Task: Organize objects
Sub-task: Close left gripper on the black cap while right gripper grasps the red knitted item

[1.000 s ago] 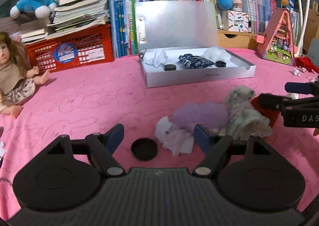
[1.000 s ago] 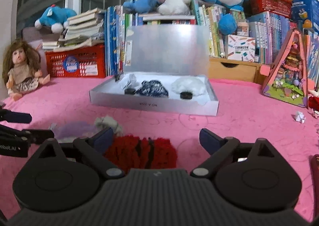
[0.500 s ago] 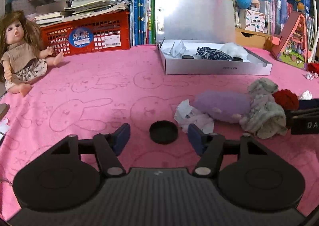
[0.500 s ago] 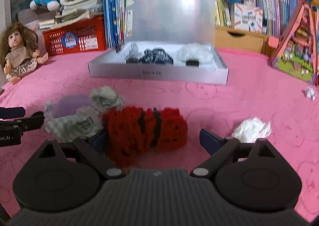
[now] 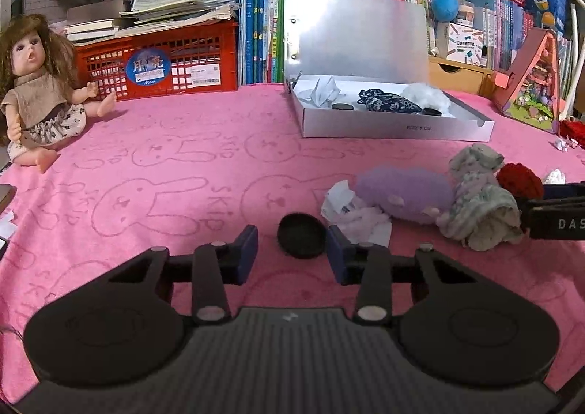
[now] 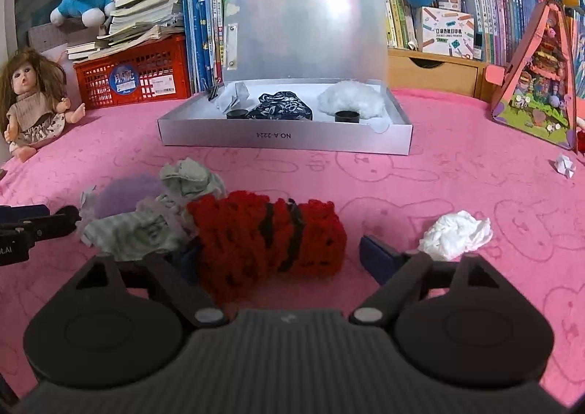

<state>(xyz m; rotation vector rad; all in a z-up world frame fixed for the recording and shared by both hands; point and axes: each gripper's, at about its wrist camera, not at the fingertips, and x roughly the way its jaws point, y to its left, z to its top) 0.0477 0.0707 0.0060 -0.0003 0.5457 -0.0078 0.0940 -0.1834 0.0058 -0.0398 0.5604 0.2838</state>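
Left gripper (image 5: 291, 255) jaws have just been closing around the black cap (image 5: 301, 240) on the pink cloth (image 5: 175, 172); right pad touching, left apart. Right gripper (image 6: 279, 260) closing too, red knit piece (image 6: 267, 245) between, not pinched. Open silver box (image 6: 285, 138) beyond.

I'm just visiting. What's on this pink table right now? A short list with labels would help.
Surface: pink cloth with rabbit outlines
Box: silver box, lid up, holding a dark patterned cloth, white fluff and two black caps
Left gripper: jaws have just been closing around a black cap, right pad at its edge, left pad apart
Right gripper: jaws closing around a red knitted piece, not yet pressing
Bystander: doll at the far left
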